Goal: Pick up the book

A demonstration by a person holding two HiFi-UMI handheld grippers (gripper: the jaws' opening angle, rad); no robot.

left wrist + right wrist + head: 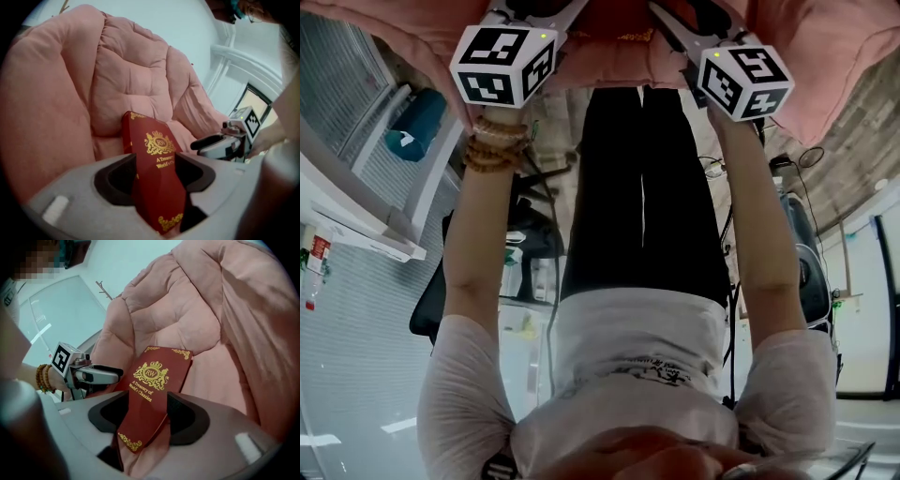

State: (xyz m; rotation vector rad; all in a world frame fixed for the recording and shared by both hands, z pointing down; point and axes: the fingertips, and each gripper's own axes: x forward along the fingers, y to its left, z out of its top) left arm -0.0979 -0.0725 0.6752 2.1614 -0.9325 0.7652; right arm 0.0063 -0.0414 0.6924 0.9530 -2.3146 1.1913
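Jaws of the left gripper (155,179) and the right gripper (149,416) stand apart, each around the near end of the red book (158,373), which rests on the seat of the pink armchair (126,84). Both should close together, squarely, before any lift.

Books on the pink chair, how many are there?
1. The red book rests on the pink armchair, its lower end between the jaws of the left gripper and the right gripper. Another could be hidden beneath it.
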